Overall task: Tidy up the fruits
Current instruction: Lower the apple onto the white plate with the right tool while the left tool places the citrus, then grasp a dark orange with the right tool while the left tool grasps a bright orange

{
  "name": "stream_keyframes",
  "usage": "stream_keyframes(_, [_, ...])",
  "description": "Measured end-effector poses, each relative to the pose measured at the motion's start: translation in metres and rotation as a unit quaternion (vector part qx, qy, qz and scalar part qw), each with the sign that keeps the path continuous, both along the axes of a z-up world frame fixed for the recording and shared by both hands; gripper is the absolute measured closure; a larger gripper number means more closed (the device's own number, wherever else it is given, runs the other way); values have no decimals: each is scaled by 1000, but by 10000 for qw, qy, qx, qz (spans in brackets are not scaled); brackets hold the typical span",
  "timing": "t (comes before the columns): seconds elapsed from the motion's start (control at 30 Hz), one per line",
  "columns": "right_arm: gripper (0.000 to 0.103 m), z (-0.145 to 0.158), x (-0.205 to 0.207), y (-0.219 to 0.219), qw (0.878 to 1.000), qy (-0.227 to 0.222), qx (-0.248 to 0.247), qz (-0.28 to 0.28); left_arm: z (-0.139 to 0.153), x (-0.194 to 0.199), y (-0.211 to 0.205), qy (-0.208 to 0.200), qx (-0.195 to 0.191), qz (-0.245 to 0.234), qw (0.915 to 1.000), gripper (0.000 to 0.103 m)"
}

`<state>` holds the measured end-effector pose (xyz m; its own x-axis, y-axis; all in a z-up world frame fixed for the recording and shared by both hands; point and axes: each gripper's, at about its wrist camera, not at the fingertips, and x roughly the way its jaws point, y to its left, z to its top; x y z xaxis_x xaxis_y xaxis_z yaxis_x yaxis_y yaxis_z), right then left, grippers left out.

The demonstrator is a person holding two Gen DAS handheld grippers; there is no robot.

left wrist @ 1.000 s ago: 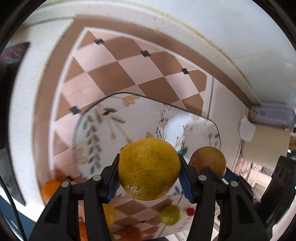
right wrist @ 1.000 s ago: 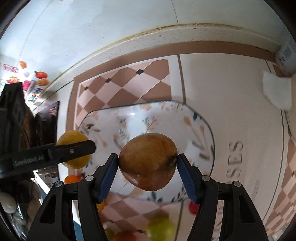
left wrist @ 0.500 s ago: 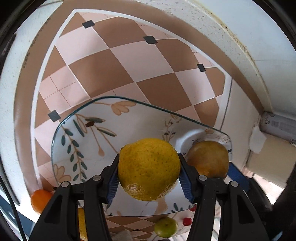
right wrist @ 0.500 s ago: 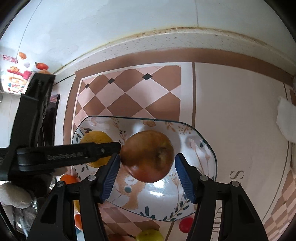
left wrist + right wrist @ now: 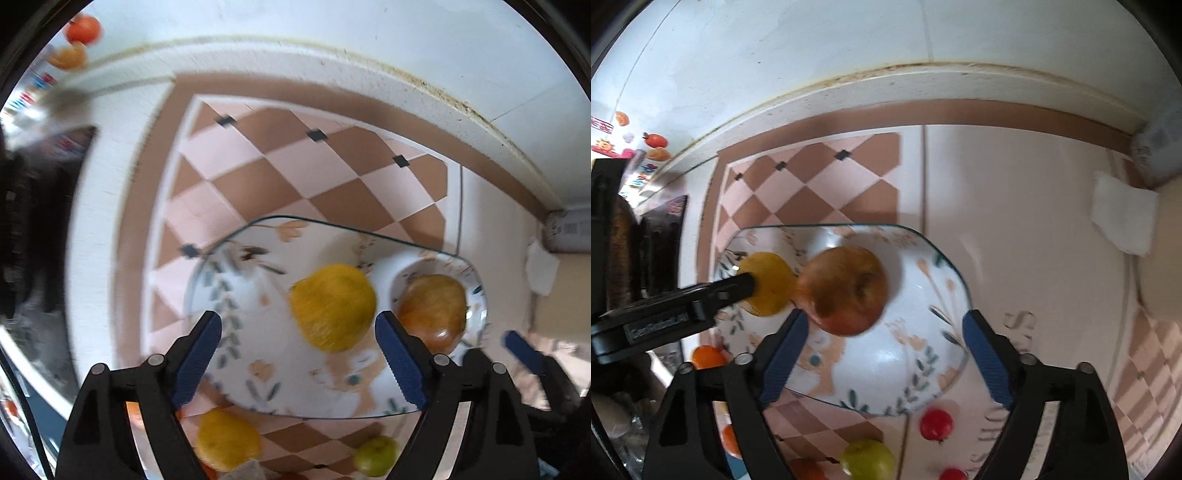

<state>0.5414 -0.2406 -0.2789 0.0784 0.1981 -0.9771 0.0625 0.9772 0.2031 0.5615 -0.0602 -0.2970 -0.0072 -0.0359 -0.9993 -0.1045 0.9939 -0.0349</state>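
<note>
A yellow citrus fruit (image 5: 332, 306) lies on the flowered glass plate (image 5: 251, 295), and a red-brown apple (image 5: 432, 310) rests beside it on the right. My left gripper (image 5: 298, 321) hangs above the citrus with its jaws opening and the pads clear of the fruit. In the right wrist view the apple (image 5: 846, 291) sits on the plate (image 5: 916, 354) against the citrus (image 5: 772, 280). My right gripper (image 5: 885, 321) is over the plate, its jaws opening and not touching the apple. A black finger of the left gripper (image 5: 683, 306) crosses in front of the citrus.
Off the plate's near edge lie another yellow fruit (image 5: 225, 439), a green fruit (image 5: 868, 459), a small red fruit (image 5: 936, 422) and an orange (image 5: 707, 356). A white folded tissue (image 5: 1123, 218) lies at the right. A wall bounds the far side of the checked tabletop.
Both grippers have opened and let go of their fruits. The citrus and the apple now lie side by side on the plate, and both grippers have drawn back from them.
</note>
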Motion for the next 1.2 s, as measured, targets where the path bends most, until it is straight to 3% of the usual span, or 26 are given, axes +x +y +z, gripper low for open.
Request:
stream_keyframes(0.13, [10, 15, -26, 1, 9987, -183, -465, 4, 23, -28, -13, -392, 558, -270, 9973, 18])
stream_keyframes(0.23, [10, 24, -45, 5, 9981, -257, -560, -33, 38, -51, -16, -572, 661, -399, 9954, 18])
stream_keyframes(0.4, [10, 44, -79, 17, 9969, -414, -653, -144, 71, -85, 11, -803, 594, -564, 9934, 18])
stream_keyframes(1.2, [10, 153, -231, 37, 9928, -1066, -460, -298, 167, -219, 31, -1564, 371, -987, 9821, 18])
